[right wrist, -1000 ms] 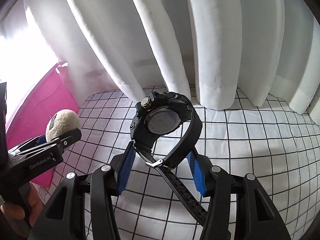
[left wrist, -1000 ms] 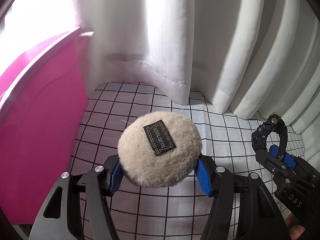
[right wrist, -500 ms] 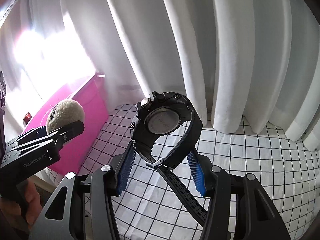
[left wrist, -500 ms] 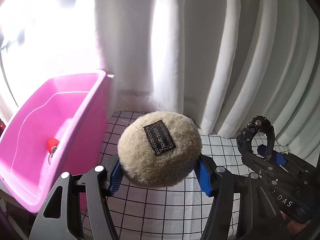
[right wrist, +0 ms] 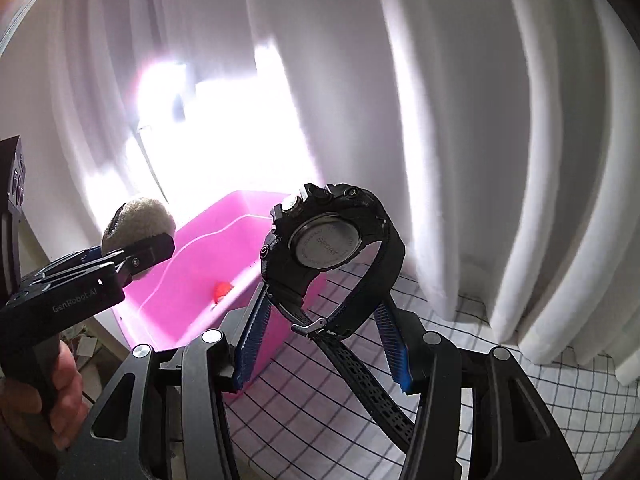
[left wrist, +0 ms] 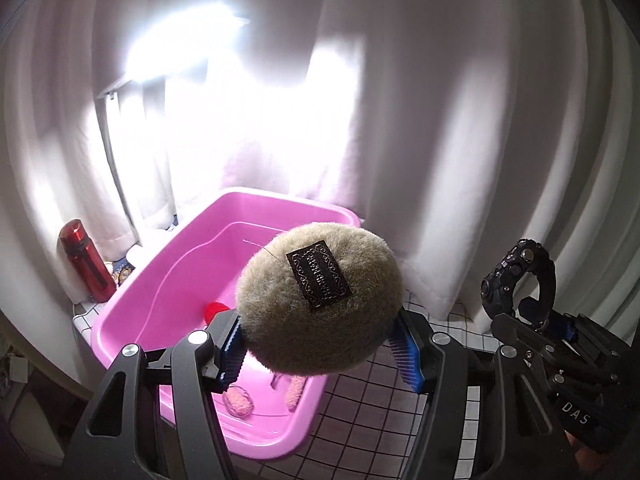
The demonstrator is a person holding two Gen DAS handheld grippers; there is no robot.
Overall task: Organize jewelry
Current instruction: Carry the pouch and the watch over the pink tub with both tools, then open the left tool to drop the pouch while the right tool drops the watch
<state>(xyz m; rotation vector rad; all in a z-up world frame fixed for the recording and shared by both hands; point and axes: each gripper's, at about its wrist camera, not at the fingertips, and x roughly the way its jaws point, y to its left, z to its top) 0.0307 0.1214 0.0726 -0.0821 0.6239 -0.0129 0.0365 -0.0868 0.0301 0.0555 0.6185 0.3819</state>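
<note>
Pink bin (left wrist: 256, 216) sits far-left on grid cloth (left wrist: 360, 412). Left gripper (left wrist: 318, 344) pinches fuzzy beige case (left wrist: 320, 300) over bin's near-right corner; right gripper (right wrist: 320, 344) clamps black watch (right wrist: 328, 240) by strap. Only left cam shows red bottle (left wrist: 86, 266) w/ pink items (left wrist: 240, 400) on bin floor.

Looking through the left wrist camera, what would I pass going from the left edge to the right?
Red bottle → pink tub → fuzzy beige puff held in the left hand-held gripper → black watch held in the right hand-held gripper.
</note>
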